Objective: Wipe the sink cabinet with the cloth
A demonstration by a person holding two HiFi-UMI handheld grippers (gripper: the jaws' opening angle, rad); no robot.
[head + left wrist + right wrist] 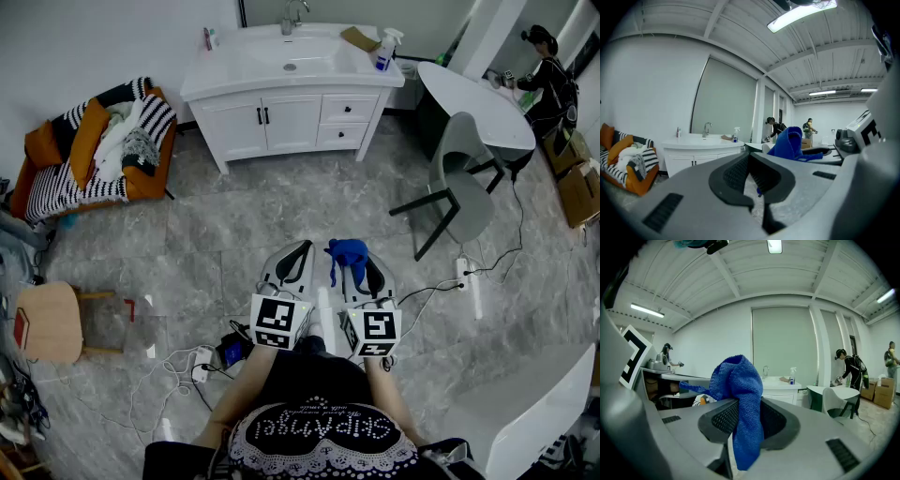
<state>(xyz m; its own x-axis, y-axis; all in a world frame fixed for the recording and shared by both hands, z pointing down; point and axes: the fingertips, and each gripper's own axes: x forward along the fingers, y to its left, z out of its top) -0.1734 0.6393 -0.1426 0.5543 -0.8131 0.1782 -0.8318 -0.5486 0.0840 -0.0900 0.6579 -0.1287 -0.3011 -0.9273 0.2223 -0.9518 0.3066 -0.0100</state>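
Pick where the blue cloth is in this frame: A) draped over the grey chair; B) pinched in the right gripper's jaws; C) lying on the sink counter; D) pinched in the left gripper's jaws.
B: the right gripper view shows the blue cloth clamped between the jaws of the right gripper; the left gripper holds nothing.

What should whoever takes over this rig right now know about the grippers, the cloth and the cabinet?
Left gripper: shut, empty.
Right gripper: shut on the blue terry cloth, which hangs through its jaws.
White sink cabinet: ahead across the grey tiled floor, well apart from both grippers.
Done: cloth in hand.
Left: walk to the cabinet and wipe it; no wiping is under way yet.
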